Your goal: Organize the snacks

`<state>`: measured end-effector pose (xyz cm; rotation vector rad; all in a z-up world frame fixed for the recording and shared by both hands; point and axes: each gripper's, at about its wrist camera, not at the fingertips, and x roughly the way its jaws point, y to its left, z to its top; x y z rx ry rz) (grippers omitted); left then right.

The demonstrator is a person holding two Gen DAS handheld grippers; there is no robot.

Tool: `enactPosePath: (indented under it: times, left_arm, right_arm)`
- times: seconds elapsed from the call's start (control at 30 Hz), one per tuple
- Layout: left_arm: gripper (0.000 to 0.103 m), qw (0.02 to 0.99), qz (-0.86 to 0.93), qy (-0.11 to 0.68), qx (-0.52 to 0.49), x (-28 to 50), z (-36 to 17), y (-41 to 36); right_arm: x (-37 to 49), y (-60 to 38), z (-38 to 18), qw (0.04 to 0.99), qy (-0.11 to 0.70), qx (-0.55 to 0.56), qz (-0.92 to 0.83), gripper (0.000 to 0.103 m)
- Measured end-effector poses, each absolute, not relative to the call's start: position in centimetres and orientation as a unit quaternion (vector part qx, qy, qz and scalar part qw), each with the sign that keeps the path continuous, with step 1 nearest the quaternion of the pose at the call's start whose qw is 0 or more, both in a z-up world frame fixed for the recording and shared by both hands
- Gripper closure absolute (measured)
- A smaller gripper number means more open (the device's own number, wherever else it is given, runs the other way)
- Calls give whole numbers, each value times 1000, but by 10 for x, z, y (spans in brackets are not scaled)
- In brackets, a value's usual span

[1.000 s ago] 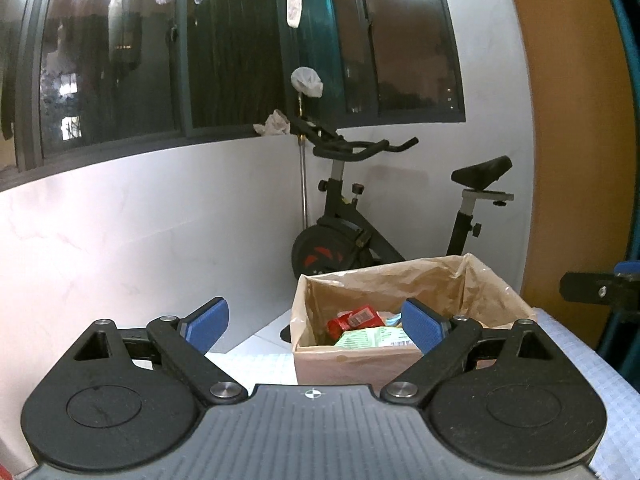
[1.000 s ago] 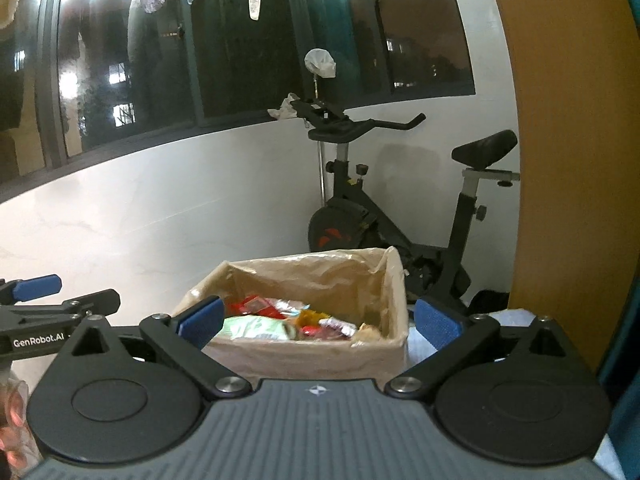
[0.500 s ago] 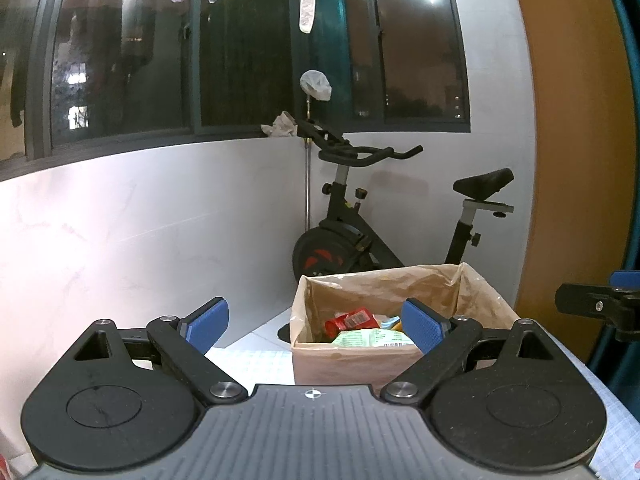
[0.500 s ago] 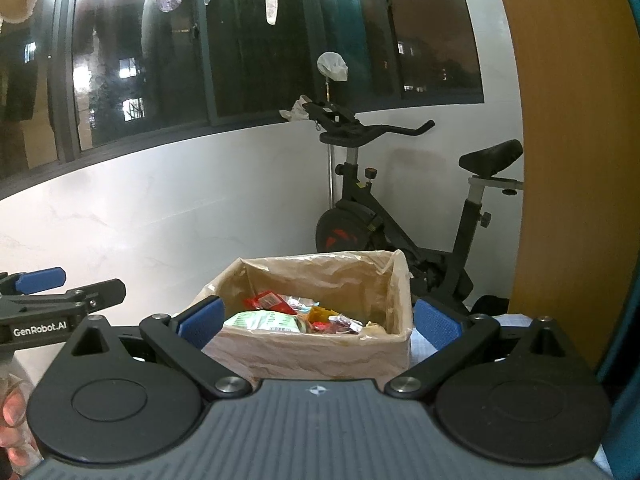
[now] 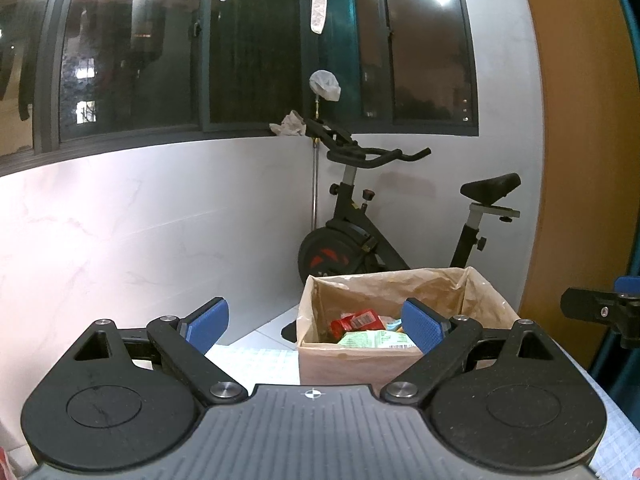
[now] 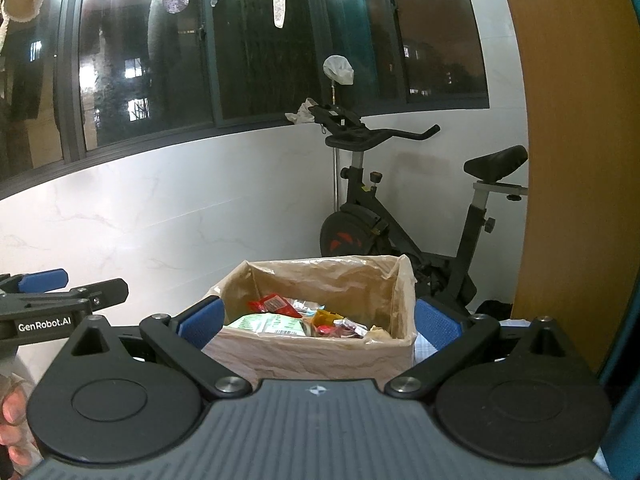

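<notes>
Both the left gripper (image 5: 316,322) and the right gripper (image 6: 318,322) hover empty with fingers spread before the paper-lined box (image 6: 316,354), where the snacks (image 6: 296,318) already lie, seemingly all of them, so the scene fits sorting underway or finished.

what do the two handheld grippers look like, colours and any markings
Both match. The left gripper and right gripper have black linkage arms with silver pivot pins, round black discs, a ribbed grey base with a small crosshair mark, and blue textured pads. White "GenRobot.AI" lettering marks the left one's side.
</notes>
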<state>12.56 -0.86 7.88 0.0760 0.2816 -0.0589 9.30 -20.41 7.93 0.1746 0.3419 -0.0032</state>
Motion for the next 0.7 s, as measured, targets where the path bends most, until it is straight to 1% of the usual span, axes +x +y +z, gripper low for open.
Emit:
enactPosePath:
  times: [0.7]
  left_arm:
    - [8,989,-32,143,28,127,77,-8]
  right_arm:
    - [91,-207,78,982,173,82,-1,0]
